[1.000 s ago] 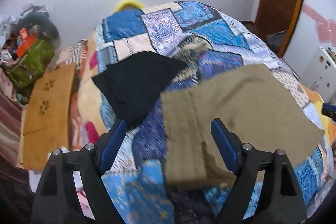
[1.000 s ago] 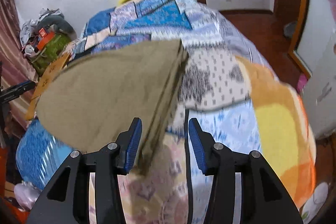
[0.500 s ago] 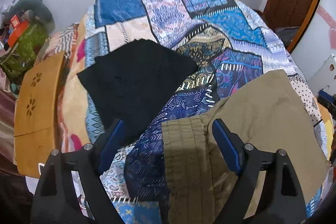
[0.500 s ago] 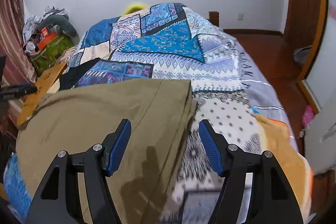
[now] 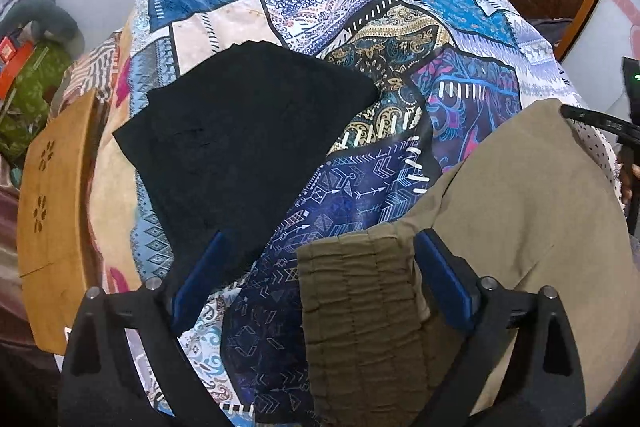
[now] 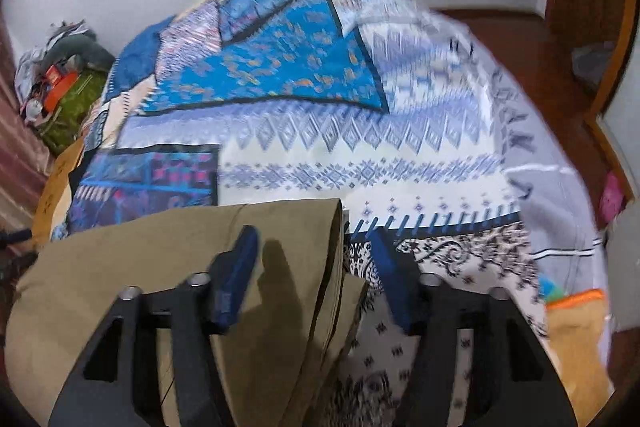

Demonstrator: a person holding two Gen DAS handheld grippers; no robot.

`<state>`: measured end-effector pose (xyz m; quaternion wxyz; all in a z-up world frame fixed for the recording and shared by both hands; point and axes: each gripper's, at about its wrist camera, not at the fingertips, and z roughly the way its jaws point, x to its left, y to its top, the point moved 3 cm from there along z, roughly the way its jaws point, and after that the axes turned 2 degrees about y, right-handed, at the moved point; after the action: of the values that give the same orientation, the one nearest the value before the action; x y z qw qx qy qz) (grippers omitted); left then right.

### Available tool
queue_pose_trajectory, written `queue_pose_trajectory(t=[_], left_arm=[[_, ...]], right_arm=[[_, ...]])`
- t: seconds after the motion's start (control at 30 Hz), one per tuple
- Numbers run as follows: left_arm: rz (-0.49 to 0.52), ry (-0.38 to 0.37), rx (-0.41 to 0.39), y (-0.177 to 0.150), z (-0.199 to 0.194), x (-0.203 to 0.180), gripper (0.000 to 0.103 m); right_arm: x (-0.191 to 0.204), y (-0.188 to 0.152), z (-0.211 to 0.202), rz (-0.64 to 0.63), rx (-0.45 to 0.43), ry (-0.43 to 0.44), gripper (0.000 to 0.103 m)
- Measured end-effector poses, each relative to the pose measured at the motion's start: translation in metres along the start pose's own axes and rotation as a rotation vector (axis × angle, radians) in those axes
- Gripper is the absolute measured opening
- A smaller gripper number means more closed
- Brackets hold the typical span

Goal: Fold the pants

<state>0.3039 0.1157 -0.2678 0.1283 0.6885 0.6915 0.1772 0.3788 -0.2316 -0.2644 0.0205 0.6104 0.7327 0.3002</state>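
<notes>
Two handheld grippers hang open over khaki pants point(image 5: 520, 227) lying on a patchwork bedspread point(image 5: 360, 7).

The left gripper point(image 5: 320, 279) holds its blue-padded jaws spread wide and empty, with the pants' gathered elastic waistband point(image 5: 360, 307) lying on the bed between them, nearer the right-hand pad; whether that pad touches the cloth cannot be told. The right gripper point(image 6: 316, 275) is likewise open, gripping nothing, its jaws standing either side of the garment's stacked cloth edges point(image 6: 332, 287) at the opposite end. The pants rest flat at the near edge of the bed, toward its right-hand corner in the left wrist view. A folded black garment point(image 5: 248, 147) lies just beyond them toward the bed's left edge, apart from the khaki cloth. A wooden board point(image 5: 56, 219) with flower cutouts stands against that left edge.
</notes>
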Motion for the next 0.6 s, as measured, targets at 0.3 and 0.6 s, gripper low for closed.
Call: queue_pose_trajectory(t=[0.3,0.6], left_arm=[[-0.007,-0.01,-0.034,-0.003,-0.006,-0.008,0.06],[-0.087,0.025,-0.017,-0.002,-0.005,-0.003,0.059]], right_arm=[[0.016,-0.014,0.022,-0.157,0.044,-0.067,0.015],[0.024,-0.007,0.03,-0.205,0.094,-0.176,0.012]])
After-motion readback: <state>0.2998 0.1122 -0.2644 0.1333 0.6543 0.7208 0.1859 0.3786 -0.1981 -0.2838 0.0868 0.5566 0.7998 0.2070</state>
